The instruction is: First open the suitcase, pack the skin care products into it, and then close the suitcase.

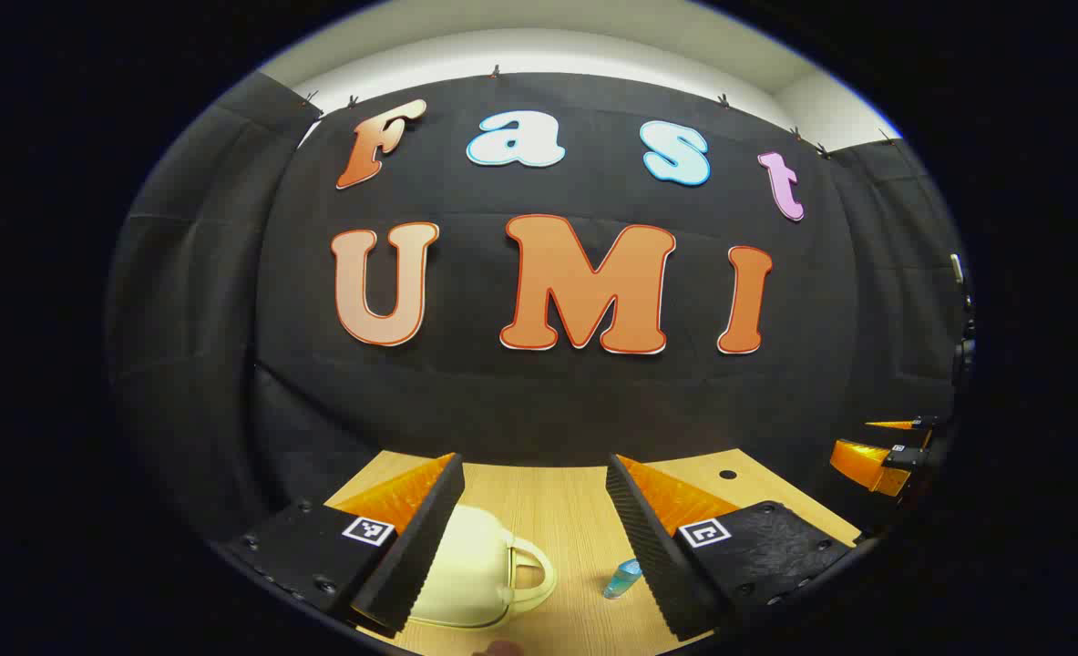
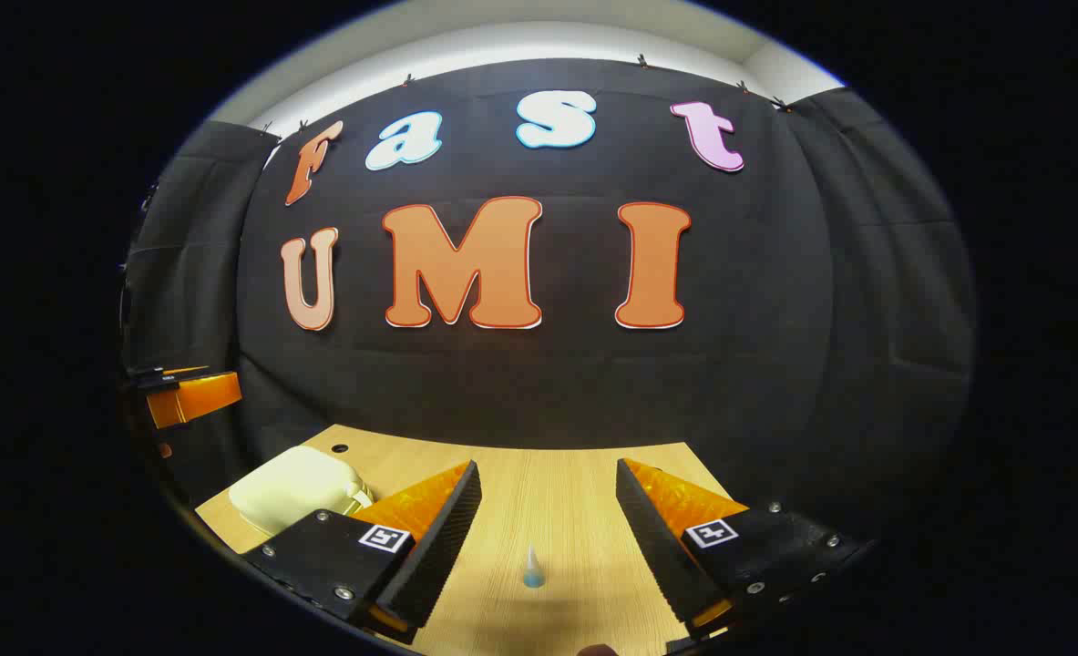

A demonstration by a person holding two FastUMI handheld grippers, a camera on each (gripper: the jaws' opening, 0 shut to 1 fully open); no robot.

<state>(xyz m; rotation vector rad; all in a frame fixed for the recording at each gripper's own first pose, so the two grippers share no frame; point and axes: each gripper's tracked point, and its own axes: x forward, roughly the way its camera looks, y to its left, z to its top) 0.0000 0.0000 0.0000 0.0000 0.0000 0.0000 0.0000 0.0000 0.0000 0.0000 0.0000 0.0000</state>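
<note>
A small cream suitcase (image 1: 475, 565) with a loop handle lies shut on the wooden table (image 1: 557, 510), partly behind my left gripper's left finger. A small clear-blue skin care bottle (image 1: 623, 578) lies just right of it. My left gripper (image 1: 534, 538) hangs open above the table, over the gap between the two. In the right gripper view the suitcase (image 2: 292, 487) sits at the left and the bottle (image 2: 532, 567) rests between the open fingers of my right gripper (image 2: 548, 538), farther off on the table. The right gripper (image 1: 889, 451) appears at the far right of the left gripper view.
The wooden table (image 2: 557, 483) ends at the black cloth wall close behind. A small round hole (image 1: 727, 475) marks the tabletop near its back edge. My left gripper (image 2: 188, 392) juts in at the left edge of the right gripper view.
</note>
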